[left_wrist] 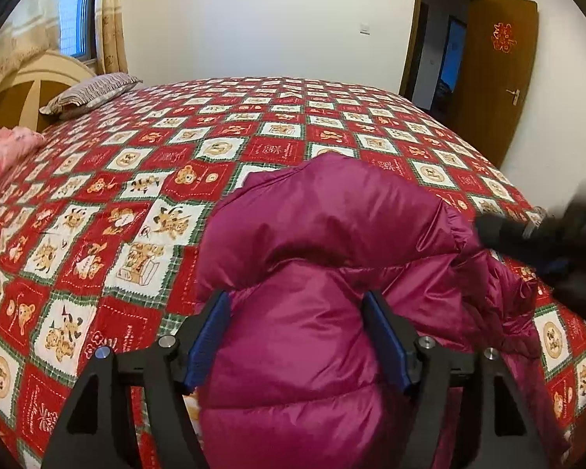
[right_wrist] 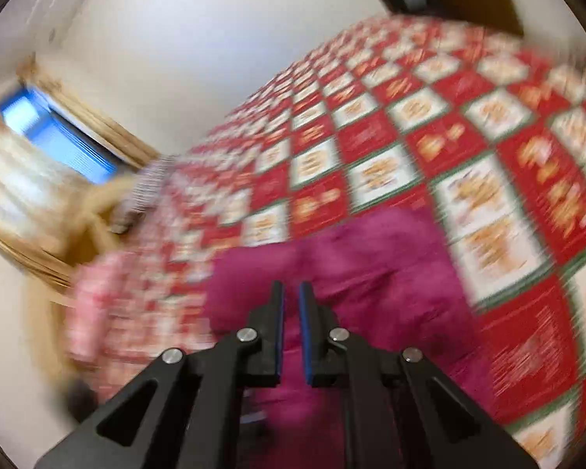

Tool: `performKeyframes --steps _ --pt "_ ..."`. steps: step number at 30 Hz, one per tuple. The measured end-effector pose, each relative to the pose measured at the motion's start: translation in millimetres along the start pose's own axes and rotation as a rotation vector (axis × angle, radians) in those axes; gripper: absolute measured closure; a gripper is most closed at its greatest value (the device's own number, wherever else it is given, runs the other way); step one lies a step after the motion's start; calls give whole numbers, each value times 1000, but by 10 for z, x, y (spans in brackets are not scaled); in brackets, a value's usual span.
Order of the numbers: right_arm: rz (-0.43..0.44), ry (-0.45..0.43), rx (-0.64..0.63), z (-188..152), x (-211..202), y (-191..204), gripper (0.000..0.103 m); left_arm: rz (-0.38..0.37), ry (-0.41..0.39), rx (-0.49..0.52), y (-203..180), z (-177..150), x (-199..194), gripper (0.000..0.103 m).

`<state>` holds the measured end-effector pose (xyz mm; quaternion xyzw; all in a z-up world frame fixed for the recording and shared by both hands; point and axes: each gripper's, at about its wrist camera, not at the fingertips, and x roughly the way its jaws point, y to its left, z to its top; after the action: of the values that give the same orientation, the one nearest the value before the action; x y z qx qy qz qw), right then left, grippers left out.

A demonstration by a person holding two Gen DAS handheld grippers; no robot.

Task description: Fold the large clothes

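Note:
A magenta puffer jacket [left_wrist: 332, 234] lies bunched on the red-and-white patchwork bedspread [left_wrist: 156, 164] near the bed's front edge. In the left wrist view my left gripper [left_wrist: 299, 336] stands wide, and a puffy fold of the jacket swells up between its blue pads [left_wrist: 211, 340]; I see no firm pinch. In the right wrist view, which is motion-blurred, my right gripper [right_wrist: 292, 312] hovers over the jacket [right_wrist: 390, 265] with only a narrow slit between its pads and nothing in it. The right tool's dark blurred body [left_wrist: 558, 246] shows at the jacket's right side.
A striped pillow [left_wrist: 93, 92] and a wooden headboard [left_wrist: 27, 82] are at the far left. Pink bedding [left_wrist: 4, 152] lies at the left edge. A brown door [left_wrist: 492, 90] stands open at the back right. The bedspread [right_wrist: 410, 136] stretches wide beyond the jacket.

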<state>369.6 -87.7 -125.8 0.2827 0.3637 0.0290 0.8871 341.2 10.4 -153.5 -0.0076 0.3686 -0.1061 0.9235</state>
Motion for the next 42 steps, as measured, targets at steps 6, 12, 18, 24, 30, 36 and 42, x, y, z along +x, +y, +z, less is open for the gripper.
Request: performKeyframes --steps 6,12,18,24,30,36,42 --pt "-107 -11 -148 -76 255 -281 91 33 13 -44 132 253 168 31" --pt "-117 17 -256 -96 471 -276 91 159 19 47 4 420 511 23" --pt "-100 38 -220 -130 536 -406 93 184 55 29 34 352 809 18" --pt "-81 88 -195 -104 646 -480 93 176 98 9 53 322 1001 18" --pt "-43 95 -145 -88 701 -593 100 180 97 -3 61 290 1090 18" --pt "-49 93 -144 -86 677 -595 101 153 102 -27 98 292 1088 18" --pt "-79 102 -164 -77 640 -556 100 0 170 -115 356 346 888 18"
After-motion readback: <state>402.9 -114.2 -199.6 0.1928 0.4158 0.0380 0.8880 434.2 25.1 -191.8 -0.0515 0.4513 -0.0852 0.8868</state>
